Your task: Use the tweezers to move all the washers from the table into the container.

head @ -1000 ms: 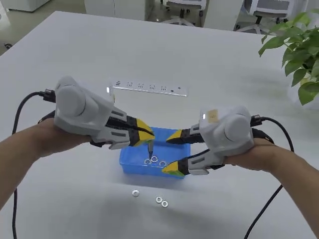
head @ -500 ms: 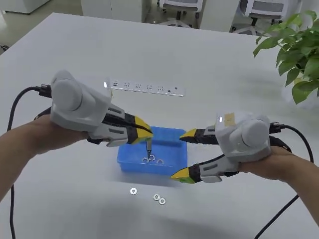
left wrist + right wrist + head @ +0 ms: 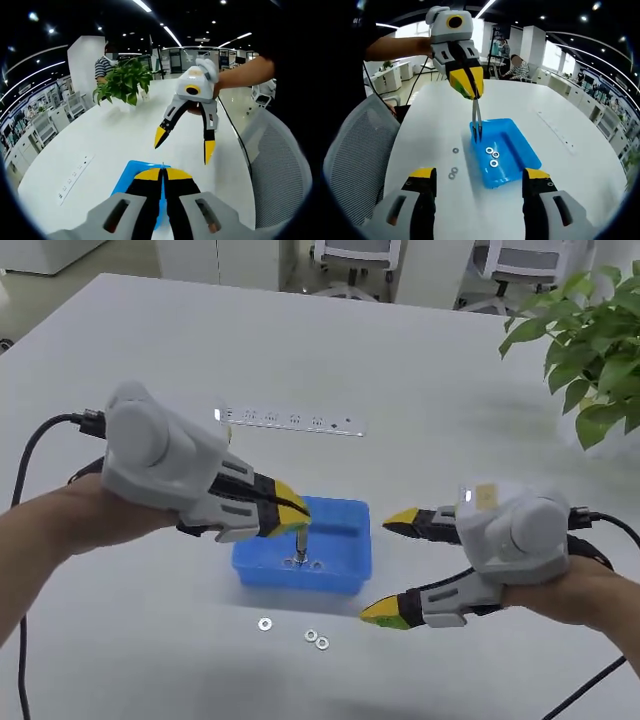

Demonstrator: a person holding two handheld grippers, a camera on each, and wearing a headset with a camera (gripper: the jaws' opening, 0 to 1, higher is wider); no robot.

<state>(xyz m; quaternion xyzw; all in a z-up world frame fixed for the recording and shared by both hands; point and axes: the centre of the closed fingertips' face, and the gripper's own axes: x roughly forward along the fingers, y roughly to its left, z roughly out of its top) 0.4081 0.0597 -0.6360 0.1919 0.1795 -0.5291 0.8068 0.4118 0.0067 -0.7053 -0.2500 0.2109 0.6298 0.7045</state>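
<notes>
White table (image 3: 420, 370): container (image 3: 516, 144) holds three washers (image 3: 495, 154); left tool (image 3: 297, 511) grips tweezers (image 3: 476, 120), right tool (image 3: 376, 567) wide.

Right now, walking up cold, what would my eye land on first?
The bright blue container in the middle of the white table, with three washers inside. Above it the left gripper is shut on tweezers whose tips point down into the container, while the right gripper hangs open beside it. Three more washers lie on the table just in front.
</notes>
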